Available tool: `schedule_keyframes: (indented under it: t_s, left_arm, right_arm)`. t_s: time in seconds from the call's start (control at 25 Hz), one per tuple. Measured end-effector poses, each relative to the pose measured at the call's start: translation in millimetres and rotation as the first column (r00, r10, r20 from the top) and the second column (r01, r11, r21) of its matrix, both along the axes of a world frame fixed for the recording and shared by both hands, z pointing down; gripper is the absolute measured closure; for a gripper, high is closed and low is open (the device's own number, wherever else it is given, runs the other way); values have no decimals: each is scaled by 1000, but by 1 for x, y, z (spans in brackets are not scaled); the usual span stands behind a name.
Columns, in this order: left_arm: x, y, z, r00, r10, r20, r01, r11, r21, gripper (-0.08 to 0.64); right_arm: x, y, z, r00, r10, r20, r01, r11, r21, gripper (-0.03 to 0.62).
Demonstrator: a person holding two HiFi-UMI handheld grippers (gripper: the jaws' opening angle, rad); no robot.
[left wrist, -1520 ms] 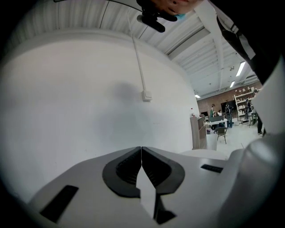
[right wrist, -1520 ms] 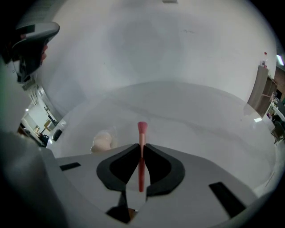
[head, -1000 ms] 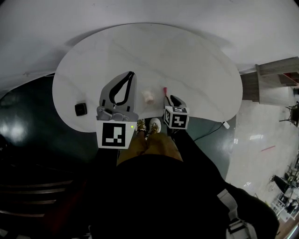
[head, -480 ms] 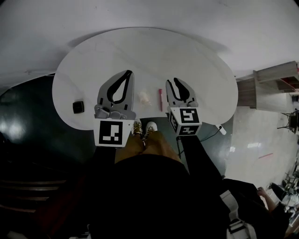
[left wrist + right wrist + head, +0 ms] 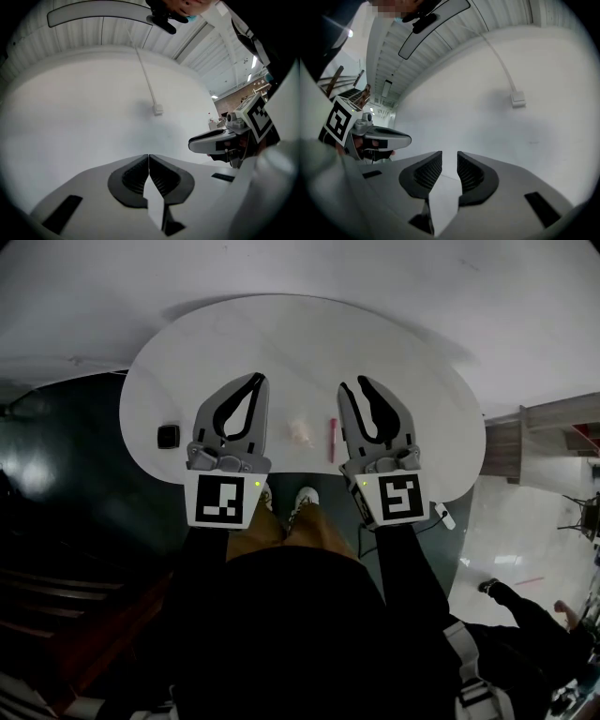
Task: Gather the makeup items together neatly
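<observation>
Far left on the white table (image 5: 281,334), the small black compact (image 5: 168,436) lies near the edge, well apart from the rest. Your left gripper (image 5: 257,379) hovers over the table, jaws pressed together on nothing. Between your grippers lie the pale puff (image 5: 302,432) and, just beside it, the pink lipstick (image 5: 332,439). Your right gripper (image 5: 355,383) holds nothing, jaws slightly parted. Nudge the compact outward and it may drop off the edge; a clipped lipstick would likely roll
</observation>
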State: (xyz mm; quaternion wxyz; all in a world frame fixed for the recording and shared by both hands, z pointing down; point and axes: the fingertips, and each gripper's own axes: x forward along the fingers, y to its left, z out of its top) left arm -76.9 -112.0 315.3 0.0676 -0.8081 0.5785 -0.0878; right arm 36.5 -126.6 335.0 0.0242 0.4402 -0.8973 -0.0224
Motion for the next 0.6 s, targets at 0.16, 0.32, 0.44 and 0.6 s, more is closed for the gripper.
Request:
schedule_keyframes:
  t_s: [0.16, 0.32, 0.44, 0.6]
  left_arm:
    - [-20, 5, -9, 999, -42, 0, 42, 999, 17, 543]
    - [-49, 8, -13, 998, -66, 5, 66, 997, 28, 543]
    - [-77, 10, -13, 996, -86, -3, 86, 996, 29, 543]
    - [-109, 14, -14, 994, -104, -19, 105, 994, 30, 543]
  right_arm:
    - [-24, 4, -9, 998, -60, 14, 59, 998, 33, 477]
    - [-49, 4, -16, 997, -78, 11, 77, 996, 33, 477]
    - [-76, 3, -15, 996, -91, 12, 91, 996, 17, 477]
    - [-111, 10, -16, 991, -129, 22, 129, 991, 25, 477]
